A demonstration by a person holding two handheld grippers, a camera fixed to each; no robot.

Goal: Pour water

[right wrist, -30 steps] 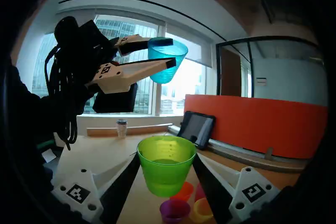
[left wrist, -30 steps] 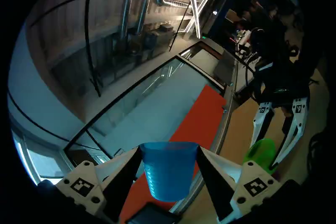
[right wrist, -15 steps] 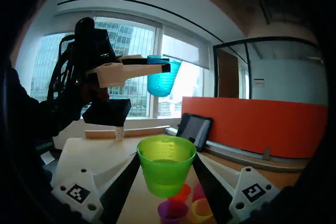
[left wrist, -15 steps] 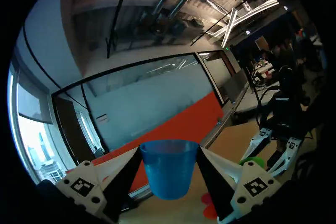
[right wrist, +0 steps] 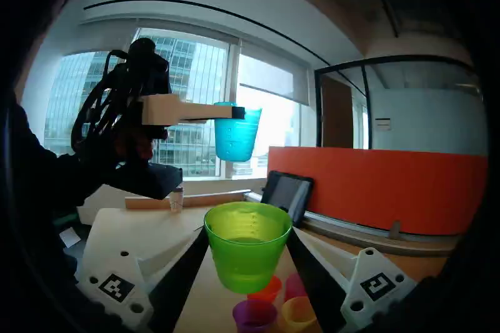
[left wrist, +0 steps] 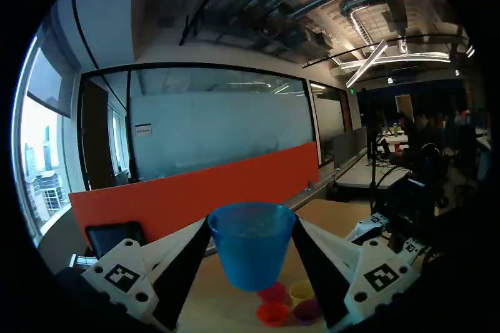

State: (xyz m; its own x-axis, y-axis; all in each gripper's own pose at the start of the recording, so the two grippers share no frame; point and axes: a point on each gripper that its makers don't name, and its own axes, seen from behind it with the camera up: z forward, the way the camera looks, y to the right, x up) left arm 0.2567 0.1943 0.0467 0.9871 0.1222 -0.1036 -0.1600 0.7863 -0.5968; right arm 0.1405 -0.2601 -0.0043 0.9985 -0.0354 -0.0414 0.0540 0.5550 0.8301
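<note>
Mid-air, left gripper (left wrist: 250, 222) clamps blue cup (left wrist: 252, 255)

left view: behind blue cup (left wrist: 252, 245) | right view: behind green cup (right wrist: 248, 245) | shared: orange partition (left wrist: 206, 192)

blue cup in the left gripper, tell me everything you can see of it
The blue cup is translucent blue plastic, tapered, wider at its open rim than at its base. It is upright in the air, clamped between the two fingers of the left gripper, which press on opposite sides near the rim. In the right gripper view it hangs higher than the green cup, apart from it. Whether it holds water cannot be told.
</note>
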